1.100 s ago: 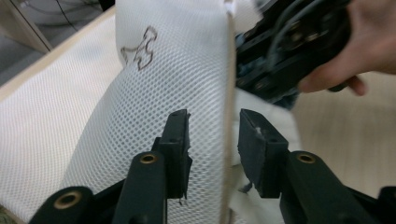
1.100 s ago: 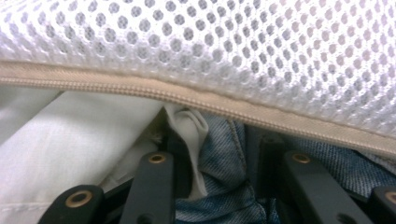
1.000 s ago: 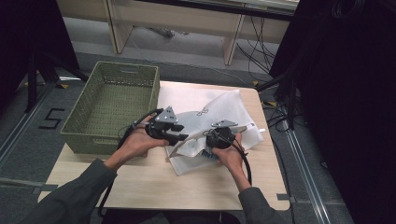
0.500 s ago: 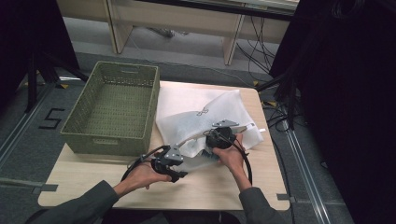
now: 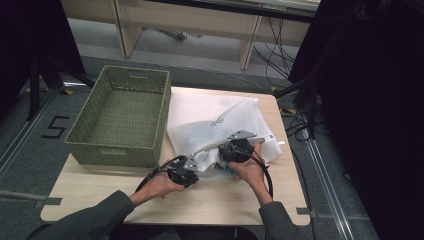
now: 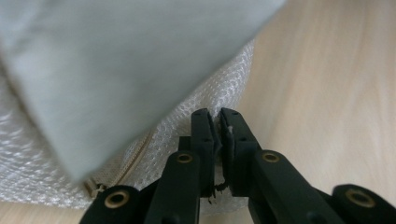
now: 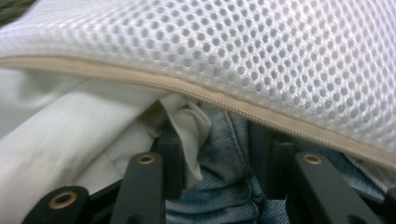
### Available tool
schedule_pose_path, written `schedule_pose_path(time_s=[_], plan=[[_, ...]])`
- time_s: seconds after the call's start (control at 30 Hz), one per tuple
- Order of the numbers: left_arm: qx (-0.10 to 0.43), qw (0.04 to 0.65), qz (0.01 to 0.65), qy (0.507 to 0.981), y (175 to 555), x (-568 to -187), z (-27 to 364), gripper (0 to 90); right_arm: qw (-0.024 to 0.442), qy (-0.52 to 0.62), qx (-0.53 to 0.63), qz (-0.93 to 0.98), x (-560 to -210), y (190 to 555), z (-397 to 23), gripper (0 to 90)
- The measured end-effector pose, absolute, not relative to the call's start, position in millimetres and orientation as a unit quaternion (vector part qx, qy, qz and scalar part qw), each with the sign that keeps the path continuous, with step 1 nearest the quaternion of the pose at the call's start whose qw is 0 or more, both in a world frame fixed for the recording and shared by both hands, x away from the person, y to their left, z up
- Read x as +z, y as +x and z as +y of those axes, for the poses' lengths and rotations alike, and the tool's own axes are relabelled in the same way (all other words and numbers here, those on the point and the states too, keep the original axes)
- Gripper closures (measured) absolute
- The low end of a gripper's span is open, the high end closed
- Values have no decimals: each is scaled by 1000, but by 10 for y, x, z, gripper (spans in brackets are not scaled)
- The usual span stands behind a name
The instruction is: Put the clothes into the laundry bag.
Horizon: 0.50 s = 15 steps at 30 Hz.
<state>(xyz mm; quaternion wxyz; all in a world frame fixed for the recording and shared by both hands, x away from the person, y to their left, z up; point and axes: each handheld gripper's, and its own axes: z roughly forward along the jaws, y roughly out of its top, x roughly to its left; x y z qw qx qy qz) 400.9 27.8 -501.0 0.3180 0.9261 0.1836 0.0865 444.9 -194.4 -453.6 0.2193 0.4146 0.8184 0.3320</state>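
Observation:
A white mesh laundry bag (image 5: 215, 120) lies on the wooden table (image 5: 240, 205), stuffed with clothes. My left gripper (image 5: 196, 165) is at the bag's near left corner. Its jaws have just been closing, and in the left gripper view they (image 6: 218, 116) are shut on the mesh edge (image 6: 224, 88) beside the zipper pull (image 6: 95, 189). My right gripper (image 5: 223, 161) reaches into the bag's mouth. Its jaws (image 7: 217, 135) have just been opening and stand apart, with blue denim (image 7: 229, 186) and a fold of white cloth (image 7: 187, 121) loose between them under the beige zipper (image 7: 210, 95).
A green woven basket (image 5: 90, 145) stands at the table's left side, close against the bag. Bare table lies in front of both hands. Cables and table legs are on the floor beyond the far edge.
The left hand has come down off the top of the bag toward the person and gone to the bag's near left corner, where its jaws have shut. The right hand has stayed in place.

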Motion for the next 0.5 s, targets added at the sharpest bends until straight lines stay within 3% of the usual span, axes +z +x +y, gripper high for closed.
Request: schedule_pose_path(time_s=[0.27,0.37,0.5], plan=[[52,307,169,935,3904,-4981,615,843,145,389,345,841,-4518,4163,-1860,565],[47,304,172,936,3858,-4976,710,846,138,376,341,850,-4597,4094,-1759,571],[45,301,172,937,3855,-4971,770,853,169,363,306,864,-4641,4073,-1651,710]])
